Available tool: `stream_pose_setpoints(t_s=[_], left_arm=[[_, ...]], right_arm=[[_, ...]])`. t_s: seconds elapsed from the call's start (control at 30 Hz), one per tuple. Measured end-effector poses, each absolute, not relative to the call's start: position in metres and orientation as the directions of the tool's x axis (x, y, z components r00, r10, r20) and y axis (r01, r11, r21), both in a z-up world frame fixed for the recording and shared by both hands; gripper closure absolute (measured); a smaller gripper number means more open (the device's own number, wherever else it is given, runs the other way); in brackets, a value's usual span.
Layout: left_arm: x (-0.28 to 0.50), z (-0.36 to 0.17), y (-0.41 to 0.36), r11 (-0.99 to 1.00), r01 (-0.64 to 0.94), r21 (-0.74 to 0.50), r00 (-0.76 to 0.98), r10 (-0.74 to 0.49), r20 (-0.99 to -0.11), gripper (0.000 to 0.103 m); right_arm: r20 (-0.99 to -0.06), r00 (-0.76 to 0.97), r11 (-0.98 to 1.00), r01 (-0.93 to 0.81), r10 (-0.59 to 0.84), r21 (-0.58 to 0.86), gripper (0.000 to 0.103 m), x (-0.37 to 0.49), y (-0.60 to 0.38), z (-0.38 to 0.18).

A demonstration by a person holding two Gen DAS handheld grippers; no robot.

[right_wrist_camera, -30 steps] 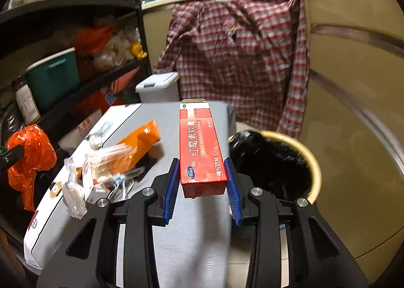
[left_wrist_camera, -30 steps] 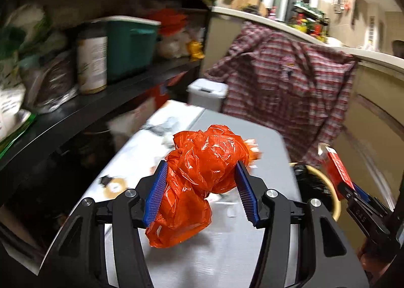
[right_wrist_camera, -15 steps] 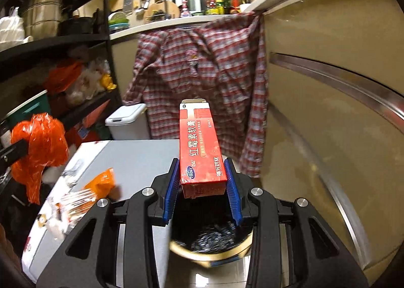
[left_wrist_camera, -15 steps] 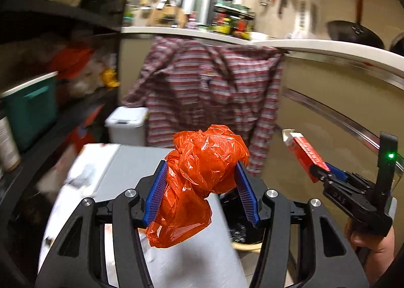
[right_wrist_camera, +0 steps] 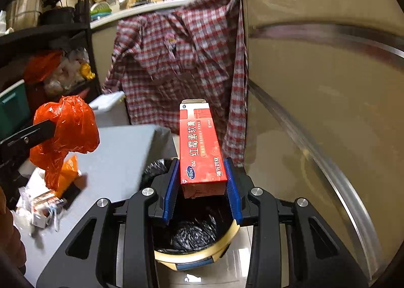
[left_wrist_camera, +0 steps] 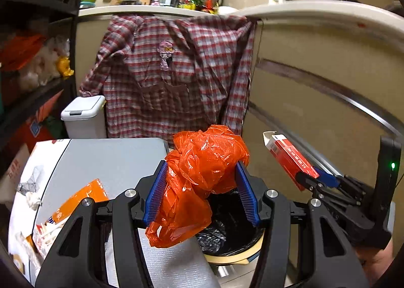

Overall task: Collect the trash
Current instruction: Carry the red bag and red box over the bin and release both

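Both jaws clamped: left gripper [left_wrist_camera: 202, 192] on the orange bag [left_wrist_camera: 202, 174], right gripper [right_wrist_camera: 201, 187] on the red box [right_wrist_camera: 199, 151], lower centre, above the bin [right_wrist_camera: 197, 255]. Bag hangs near the rim, so it could snag or miss onto the worktop [left_wrist_camera: 106, 162].

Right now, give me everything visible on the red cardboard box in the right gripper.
The long red cardboard box is a slim printed carton with white Chinese lettering, a blue oval logo near its lower end and a pale top flap standing open. It looks rigid and undented. The right gripper clamps its lower end between both blue pads, the rest jutting forward past the fingertips. It hangs above the black-lined round trash bin, touching nothing but the pads.
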State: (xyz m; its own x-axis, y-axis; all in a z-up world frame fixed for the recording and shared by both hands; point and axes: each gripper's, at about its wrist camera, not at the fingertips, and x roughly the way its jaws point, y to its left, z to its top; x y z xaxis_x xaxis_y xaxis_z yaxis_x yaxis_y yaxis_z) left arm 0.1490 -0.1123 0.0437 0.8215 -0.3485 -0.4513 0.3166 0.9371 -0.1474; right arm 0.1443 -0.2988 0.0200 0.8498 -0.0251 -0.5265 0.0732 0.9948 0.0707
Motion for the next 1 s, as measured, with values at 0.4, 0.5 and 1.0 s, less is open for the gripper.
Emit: stream_pose_setpoints(t_s=[0.4,0.5,1.0], left_arm=[[0.167,0.022,-0.12,0.934,0.328,-0.144,0.797,-0.355,-0.489,0.05],[0.17,0.019,-0.124,0.932,0.333,-0.142,0.791,-0.358,-0.496,0.05],[0.181,0.003,-0.146,0.925,0.357,-0.131,0.755,-0.368,-0.542,0.049]], right_arm=[[-0.544,0.839,0.996,0.06,-0.014,0.066,0.068,0.16,-0.293,0.006],[-0.544,0.839,0.997,0.058,-0.021,0.051,0.069,0.161,-0.29,0.006],[-0.549,0.836,0.995,0.063,-0.007,0.083,0.069,0.167,-0.295,0.0]])
